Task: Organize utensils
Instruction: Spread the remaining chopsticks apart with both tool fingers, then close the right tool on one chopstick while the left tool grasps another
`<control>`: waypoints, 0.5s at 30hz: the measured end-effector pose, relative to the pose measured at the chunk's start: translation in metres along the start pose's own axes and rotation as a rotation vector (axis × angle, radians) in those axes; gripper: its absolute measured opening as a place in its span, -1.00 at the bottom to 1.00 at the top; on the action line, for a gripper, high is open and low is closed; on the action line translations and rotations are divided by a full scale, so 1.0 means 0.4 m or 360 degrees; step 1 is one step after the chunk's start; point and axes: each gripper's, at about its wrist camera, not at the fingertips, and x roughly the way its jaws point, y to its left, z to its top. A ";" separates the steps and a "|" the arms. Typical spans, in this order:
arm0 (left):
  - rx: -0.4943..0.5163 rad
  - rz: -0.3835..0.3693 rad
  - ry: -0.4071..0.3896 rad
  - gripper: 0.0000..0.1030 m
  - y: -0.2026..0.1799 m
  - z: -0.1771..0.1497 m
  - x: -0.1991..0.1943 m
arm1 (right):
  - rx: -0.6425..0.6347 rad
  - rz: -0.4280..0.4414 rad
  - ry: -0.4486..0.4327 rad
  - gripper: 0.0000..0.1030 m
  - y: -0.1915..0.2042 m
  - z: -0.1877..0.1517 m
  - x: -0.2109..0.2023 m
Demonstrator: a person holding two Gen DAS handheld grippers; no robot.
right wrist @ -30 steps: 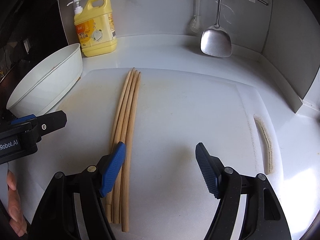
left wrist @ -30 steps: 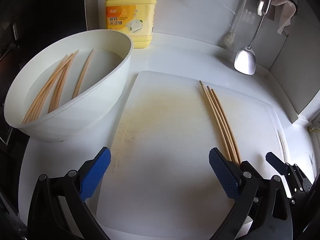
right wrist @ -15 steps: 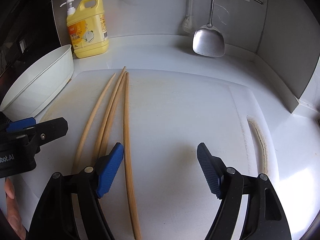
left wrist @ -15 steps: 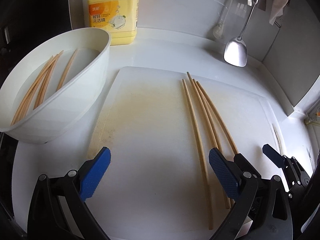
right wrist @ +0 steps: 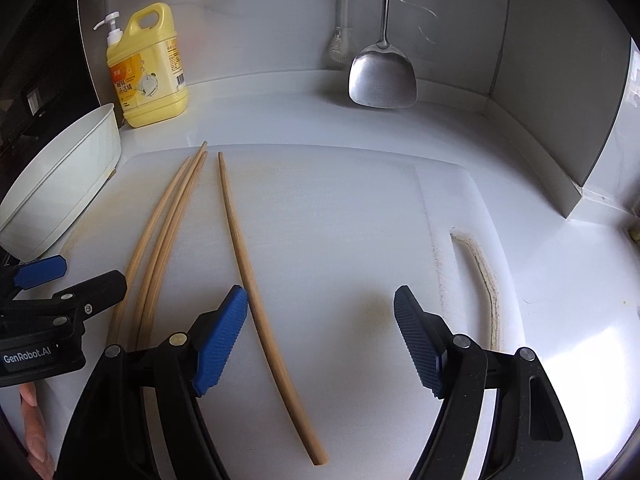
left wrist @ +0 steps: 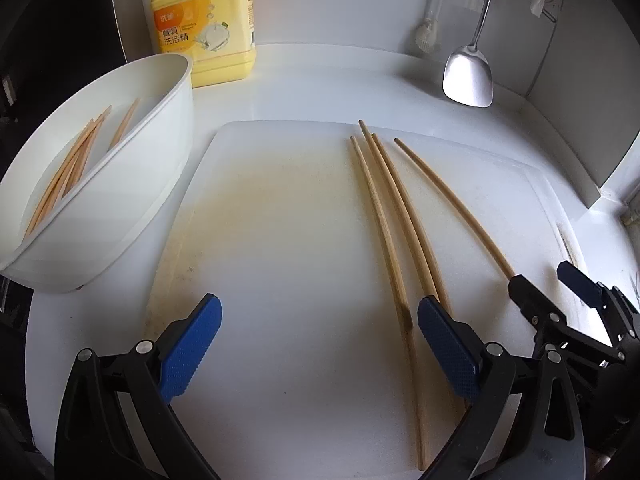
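Four wooden chopsticks lie lengthwise on a white cutting board [left wrist: 280,240]: three chopsticks [left wrist: 394,216] close together, nearly touching along their lengths, and a single chopstick [right wrist: 256,300] set apart to their right. The right gripper [right wrist: 320,344] hovers low over the board with its blue-padded jaws spread wide, holding nothing; the lone chopstick runs just inside its left pad, between the fingers. The left gripper [left wrist: 320,348] is likewise wide open and empty above the board's near edge, its right pad just beside the trio's near ends. More chopsticks [left wrist: 72,164] rest inside a white bowl [left wrist: 120,216] on the table [left wrist: 320,80] left of the board. Behind the bowl stands a yellow detergent bottle [right wrist: 148,68], and a steel spatula [right wrist: 382,76] hangs against the back wall, its blade near the table.
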 end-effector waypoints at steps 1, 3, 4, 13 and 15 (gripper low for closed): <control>0.0007 0.0013 0.0001 0.88 0.000 -0.002 0.001 | 0.0004 0.0005 0.0001 0.40 -0.004 0.000 0.001; 0.0015 0.0023 0.0000 0.88 0.000 -0.004 0.002 | 0.0001 -0.0002 0.0001 0.40 -0.005 -0.002 0.001; 0.0011 0.0027 -0.0003 0.89 0.002 -0.004 0.001 | 0.0002 -0.0001 0.0001 0.40 -0.005 -0.002 0.001; -0.0022 0.0042 0.0005 0.89 0.010 0.002 0.010 | -0.0050 0.0039 0.0001 0.40 0.011 0.004 0.009; -0.0012 0.0088 0.0019 0.90 -0.002 0.011 0.021 | -0.0072 0.0052 0.0002 0.39 0.017 0.009 0.014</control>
